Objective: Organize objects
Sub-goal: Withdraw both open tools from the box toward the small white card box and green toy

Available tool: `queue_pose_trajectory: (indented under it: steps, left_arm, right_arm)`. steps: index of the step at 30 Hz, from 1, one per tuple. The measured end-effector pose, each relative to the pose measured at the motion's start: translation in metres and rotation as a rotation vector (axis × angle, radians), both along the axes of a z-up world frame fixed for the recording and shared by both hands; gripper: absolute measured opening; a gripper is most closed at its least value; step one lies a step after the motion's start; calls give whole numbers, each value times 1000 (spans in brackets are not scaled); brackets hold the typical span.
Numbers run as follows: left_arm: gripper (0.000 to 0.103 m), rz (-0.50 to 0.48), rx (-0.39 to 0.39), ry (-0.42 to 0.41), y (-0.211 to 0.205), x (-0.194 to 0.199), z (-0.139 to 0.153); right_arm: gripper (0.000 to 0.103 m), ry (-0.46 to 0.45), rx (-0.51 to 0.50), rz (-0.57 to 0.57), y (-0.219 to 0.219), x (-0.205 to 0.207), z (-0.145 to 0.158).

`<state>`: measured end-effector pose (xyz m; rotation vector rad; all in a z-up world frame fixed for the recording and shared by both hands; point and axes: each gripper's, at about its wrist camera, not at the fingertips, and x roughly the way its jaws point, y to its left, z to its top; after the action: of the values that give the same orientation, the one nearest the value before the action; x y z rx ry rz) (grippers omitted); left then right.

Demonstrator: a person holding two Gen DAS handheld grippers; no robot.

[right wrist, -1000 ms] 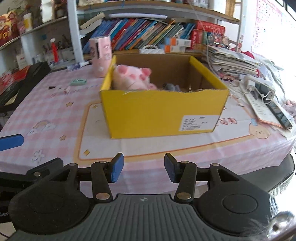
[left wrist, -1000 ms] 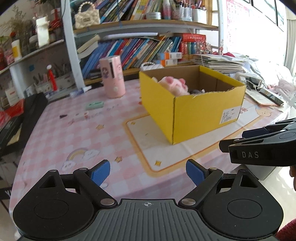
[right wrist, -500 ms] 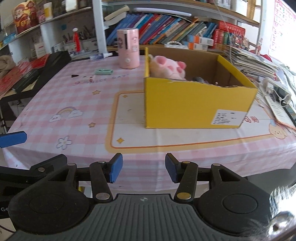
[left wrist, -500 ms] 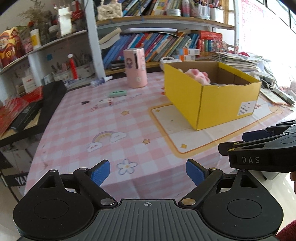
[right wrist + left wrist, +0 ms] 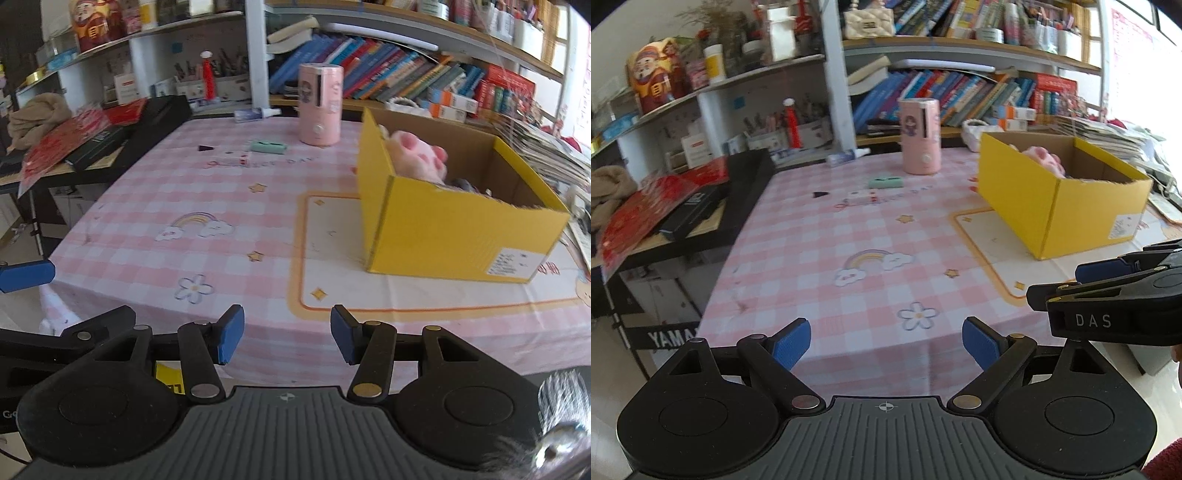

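Note:
A yellow cardboard box (image 5: 1071, 214) (image 5: 443, 229) stands on the right of the pink checked tablecloth (image 5: 812, 258), with a pink plush toy (image 5: 1043, 160) (image 5: 417, 155) and a grey thing inside. At the far side stand a pink cylinder (image 5: 921, 136) (image 5: 320, 105), a mint green block (image 5: 885, 182) (image 5: 268, 146), a small white item (image 5: 862, 196) and a black triangle (image 5: 820, 194). My left gripper (image 5: 886, 343) is wide open and empty over the table's near edge. My right gripper (image 5: 287, 338) is beside it, jaws partly apart with nothing between them.
Bookshelves (image 5: 960, 85) line the back wall. A black case (image 5: 738, 192) and red sheets (image 5: 639, 214) lie on a side stand to the left. Stacked papers (image 5: 546, 147) lie right of the box. A small bottle (image 5: 846, 157) lies near the shelf foot.
Both grippers have moved left along the table's near edge and turned. The yellow box has slid toward the right in both views, and more of the left side stand shows.

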<state>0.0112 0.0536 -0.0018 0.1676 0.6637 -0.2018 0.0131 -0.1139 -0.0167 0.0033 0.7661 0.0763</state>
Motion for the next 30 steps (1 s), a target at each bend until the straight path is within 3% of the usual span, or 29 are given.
queue_pose_trajectory:
  steps: [15,30]
  left_arm:
    - [91,105,-9,-26,26,18,3]
    - [91,114,-22,0,12,111,0]
  right_arm:
    - [50,-22,-4,112,34,28,3]
    - [50,0,20,98,21,124,-1]
